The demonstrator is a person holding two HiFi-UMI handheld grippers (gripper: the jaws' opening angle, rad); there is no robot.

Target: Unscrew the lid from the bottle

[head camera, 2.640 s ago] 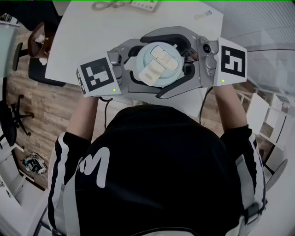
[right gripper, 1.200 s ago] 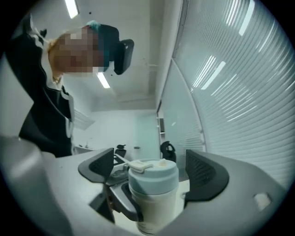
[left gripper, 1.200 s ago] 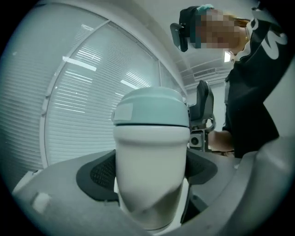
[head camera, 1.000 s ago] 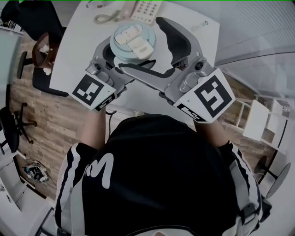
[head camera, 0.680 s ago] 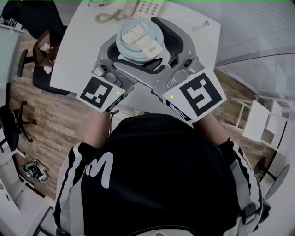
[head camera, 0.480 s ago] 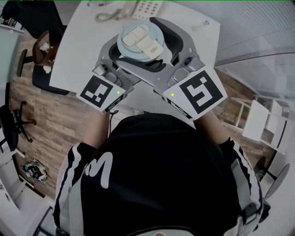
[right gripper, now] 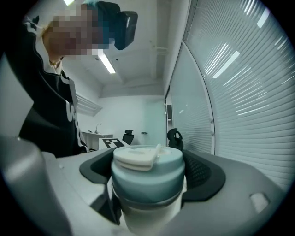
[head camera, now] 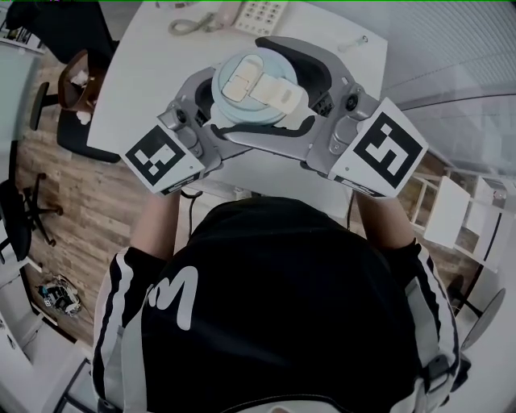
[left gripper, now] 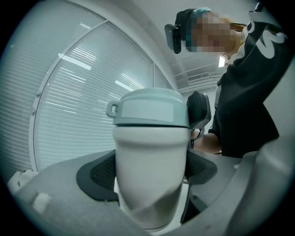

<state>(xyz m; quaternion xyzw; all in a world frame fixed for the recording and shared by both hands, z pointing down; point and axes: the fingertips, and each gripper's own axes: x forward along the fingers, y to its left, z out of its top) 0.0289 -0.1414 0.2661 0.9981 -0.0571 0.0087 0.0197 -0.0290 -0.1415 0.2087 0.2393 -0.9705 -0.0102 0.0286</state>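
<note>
Head view: left tongs [head camera: 238, 105] & right tongs [head camera: 254, 89] meet in front of the person's chest, both wrapped round the same item from opposite sides. The right lower jaw lies over the left tongs. Pale blue lid [head camera: 256, 87] w/ cream flip cap [head camera: 270, 90] faces up btwn them, over the near part of the white table [head camera: 145, 73]. Phone [head camera: 260, 11] at the table's far edge. Wood floor [head camera: 72, 202] to the left.

Left gripper view: bottle [left gripper: 150, 161] upright, white body pinched btwn the two dark pads [left gripper: 99, 173], which touch it on both sides. Lid sits on top, small loop at its left. A dark pad of the right tongs shows behind the lid's right side. Window blinds [left gripper: 92, 106] in bkgd, black sleeve at right.

Right gripper view: right tongs clamp the lid itself, dark pads pressed on its left & right sides. Cream flip cap on top, white bottle body just below the lid. Blinds at right.

Can't tell if the bottle's base touches the table.
</note>
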